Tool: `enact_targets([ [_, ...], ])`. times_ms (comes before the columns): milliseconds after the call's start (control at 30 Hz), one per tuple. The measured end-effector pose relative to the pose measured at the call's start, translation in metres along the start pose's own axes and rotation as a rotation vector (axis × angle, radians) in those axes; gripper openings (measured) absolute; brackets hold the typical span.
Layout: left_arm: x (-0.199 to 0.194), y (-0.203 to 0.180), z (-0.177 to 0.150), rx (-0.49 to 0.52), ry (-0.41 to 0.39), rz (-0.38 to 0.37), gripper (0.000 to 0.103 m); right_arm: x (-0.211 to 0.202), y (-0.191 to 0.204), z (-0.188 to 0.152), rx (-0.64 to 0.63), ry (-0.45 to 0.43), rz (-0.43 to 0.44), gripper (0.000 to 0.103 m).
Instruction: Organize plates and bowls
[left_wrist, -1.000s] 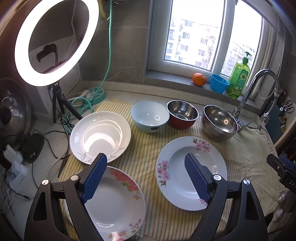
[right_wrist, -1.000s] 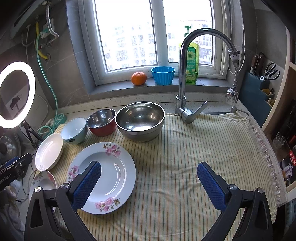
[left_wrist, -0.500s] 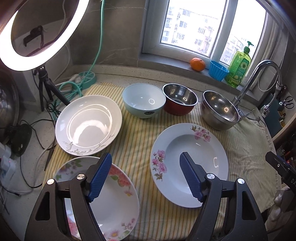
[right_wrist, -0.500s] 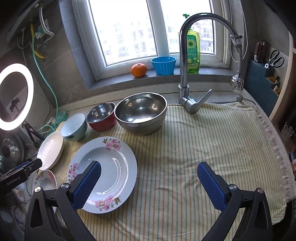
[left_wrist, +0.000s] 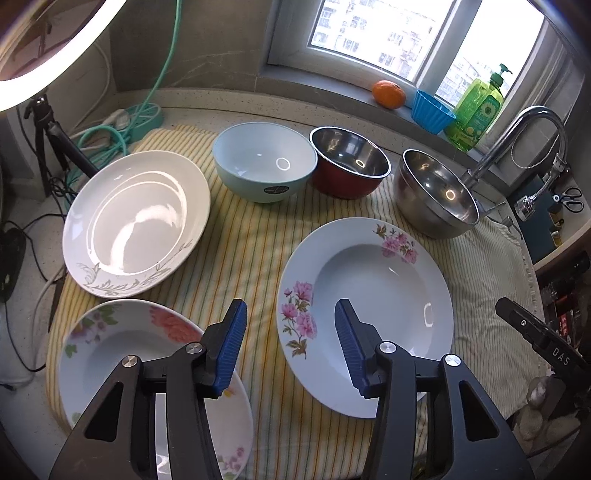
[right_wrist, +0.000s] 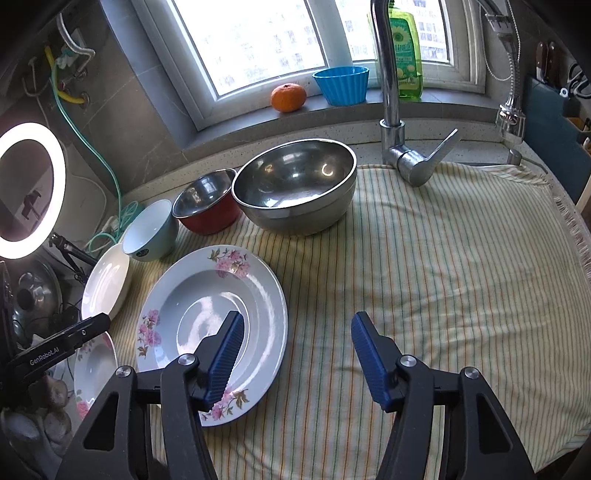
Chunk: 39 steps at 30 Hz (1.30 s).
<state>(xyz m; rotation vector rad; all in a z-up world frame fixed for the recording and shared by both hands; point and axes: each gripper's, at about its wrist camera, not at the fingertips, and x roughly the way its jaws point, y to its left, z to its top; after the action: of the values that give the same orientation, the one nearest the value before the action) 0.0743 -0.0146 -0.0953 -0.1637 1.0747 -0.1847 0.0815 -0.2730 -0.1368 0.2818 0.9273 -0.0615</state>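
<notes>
Plates (left_wrist: 364, 295) and bowls (left_wrist: 264, 166) sit apart on your striped cloth (right_wrist: 443, 277). Your left gripper (left_wrist: 290, 347) and right gripper (right_wrist: 295, 354) are closing, apparently on nothing

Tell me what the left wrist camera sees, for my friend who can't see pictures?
The left tool hangs empty with its jaws closing above a striped cloth, between two flowered plates. Farther back sit a white plate, a pale blue bowl, a red bowl and a steel bowl, below a window.
</notes>
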Motion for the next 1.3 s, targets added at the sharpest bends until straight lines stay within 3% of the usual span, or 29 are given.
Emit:
enact_targets([
  [33,0.003,0.001,0.001,-0.002,0.012,-0.007,0.043,0.004,-0.001,0.000,0.007,0.011,0.013,0.055],
  [100,0.010,0.003,0.002,-0.016,0.035,-0.026,0.036,0.012,-0.002,0.001,0.019,0.037,0.035,0.044],
  [233,0.020,0.006,0.004,-0.037,0.069,-0.038,0.028,0.025,-0.006,0.002,0.032,0.070,0.051,0.041],
  [433,0.032,0.013,0.008,-0.057,0.106,-0.041,0.027,0.041,-0.011,0.003,0.055,0.124,0.091,0.040],
  [567,0.037,0.013,0.009,-0.067,0.121,-0.052,0.027,0.051,-0.013,0.005,0.076,0.155,0.117,0.029],
  [1300,0.058,0.013,0.013,-0.087,0.178,-0.059,0.019,0.081,-0.019,0.003,0.133,0.236,0.179,0.025],
])
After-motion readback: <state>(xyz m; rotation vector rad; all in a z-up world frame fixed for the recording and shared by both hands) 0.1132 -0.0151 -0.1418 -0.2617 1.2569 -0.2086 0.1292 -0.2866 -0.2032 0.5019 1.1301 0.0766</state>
